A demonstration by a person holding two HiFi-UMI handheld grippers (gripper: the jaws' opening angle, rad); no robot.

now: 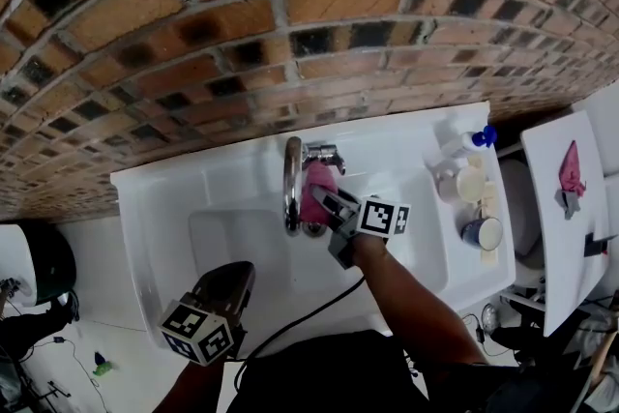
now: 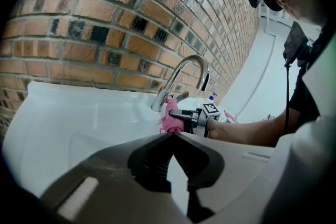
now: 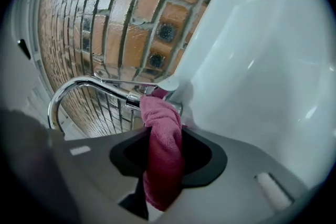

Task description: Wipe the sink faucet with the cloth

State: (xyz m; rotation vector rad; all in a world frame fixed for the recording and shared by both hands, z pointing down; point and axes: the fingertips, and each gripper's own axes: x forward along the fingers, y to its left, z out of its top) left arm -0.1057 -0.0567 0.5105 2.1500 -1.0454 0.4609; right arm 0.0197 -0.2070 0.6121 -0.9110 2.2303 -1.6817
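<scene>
A white sink (image 1: 155, 198) sits below a brick wall (image 1: 290, 14). Nearest, the left gripper (image 1: 232, 278) hangs over the basin, jaws pressed together on nothing (probably just kept out of the way). Beyond it, the right gripper (image 1: 326, 200) pinches the bunched, waffle-textured pink cloth (image 1: 316, 184) against the base of the chrome faucet (image 1: 290, 174), seemingly to rub it.

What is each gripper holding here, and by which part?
The right gripper pinches the pink cloth at its bunched middle, its top end against the faucet. The left gripper is shut, holding nothing.

Grey plastic left gripper (image 1: 232, 274) and right gripper (image 1: 327, 205) each bear a black-and-white square-marker cube (image 1: 384, 217) behind the jaws, a thin black cable (image 1: 300, 319) trailing rearward
</scene>
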